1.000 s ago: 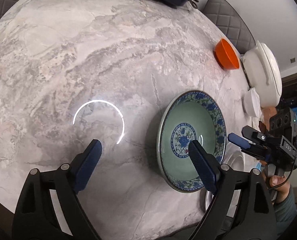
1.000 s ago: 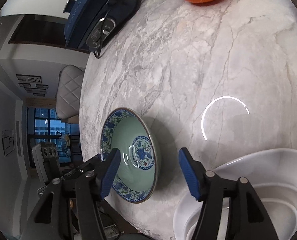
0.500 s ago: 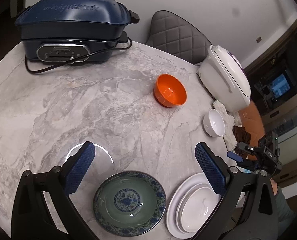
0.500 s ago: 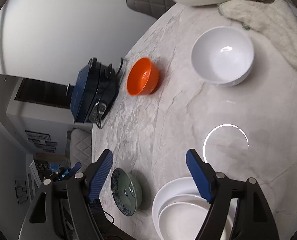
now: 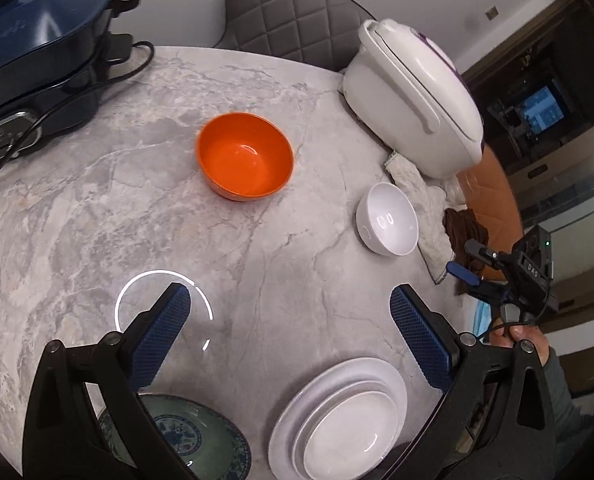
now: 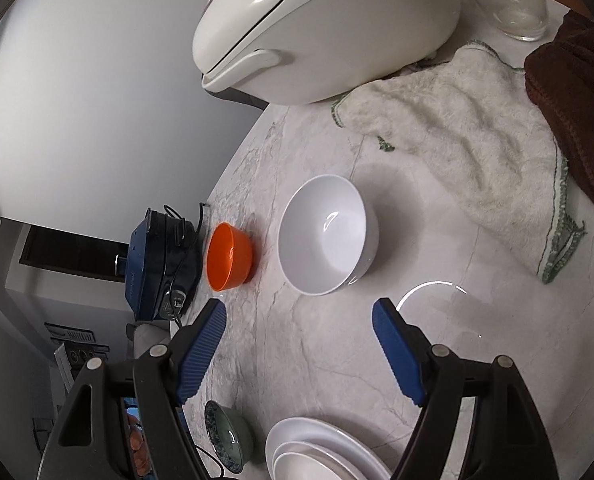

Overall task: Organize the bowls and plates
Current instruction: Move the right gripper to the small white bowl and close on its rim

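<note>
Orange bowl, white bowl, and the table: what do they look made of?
Orange bowl: probably plastic or melamine, with uniform colour and a soft sheen. White bowl: glossy, with sharp highlights; ceramic or melamine, can't tell which. Table: grey-veined marble or a stone-look slab, polished enough to mirror a ring light.

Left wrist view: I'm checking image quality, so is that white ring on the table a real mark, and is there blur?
Left wrist: the ring looks like lamp glare on the table; the blue cooker is smeared. Right wrist: a similar ring, sharp white bowl.
</note>
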Demonstrator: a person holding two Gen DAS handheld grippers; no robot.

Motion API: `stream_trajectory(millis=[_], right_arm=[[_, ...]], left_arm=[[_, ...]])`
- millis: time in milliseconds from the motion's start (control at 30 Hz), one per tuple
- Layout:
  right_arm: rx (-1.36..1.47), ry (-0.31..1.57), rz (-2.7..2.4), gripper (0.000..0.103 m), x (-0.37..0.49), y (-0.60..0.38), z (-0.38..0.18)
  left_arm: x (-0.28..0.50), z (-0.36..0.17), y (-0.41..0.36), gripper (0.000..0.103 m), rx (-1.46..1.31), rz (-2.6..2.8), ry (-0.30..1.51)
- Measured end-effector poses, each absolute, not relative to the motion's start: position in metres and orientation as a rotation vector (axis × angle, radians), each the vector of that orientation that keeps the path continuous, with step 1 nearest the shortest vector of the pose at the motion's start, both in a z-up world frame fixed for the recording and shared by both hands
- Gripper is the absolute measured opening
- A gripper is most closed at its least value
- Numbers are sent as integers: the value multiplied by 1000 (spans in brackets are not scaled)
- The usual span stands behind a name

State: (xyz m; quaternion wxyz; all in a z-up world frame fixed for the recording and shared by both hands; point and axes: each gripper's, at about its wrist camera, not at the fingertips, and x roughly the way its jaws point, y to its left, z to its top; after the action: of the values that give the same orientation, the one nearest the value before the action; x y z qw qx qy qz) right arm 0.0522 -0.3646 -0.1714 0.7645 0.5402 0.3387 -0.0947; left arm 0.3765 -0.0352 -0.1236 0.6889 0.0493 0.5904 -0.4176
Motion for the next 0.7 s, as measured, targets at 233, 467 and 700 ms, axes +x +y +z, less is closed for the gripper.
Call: stream_trajectory(millis=[233,467,700], right_arm=[[1169,771,-240,75,61,-396,-184],[1134,856,-259,62,73,-411,-199],[1129,904,-254,56,86,-417,-213]], left_arm=[[361,-162,-132,101,226,-1010,1385],[352,-197,-203,100,319,-996,1343],[360,-233,-245,87,317,-1006,1386]])
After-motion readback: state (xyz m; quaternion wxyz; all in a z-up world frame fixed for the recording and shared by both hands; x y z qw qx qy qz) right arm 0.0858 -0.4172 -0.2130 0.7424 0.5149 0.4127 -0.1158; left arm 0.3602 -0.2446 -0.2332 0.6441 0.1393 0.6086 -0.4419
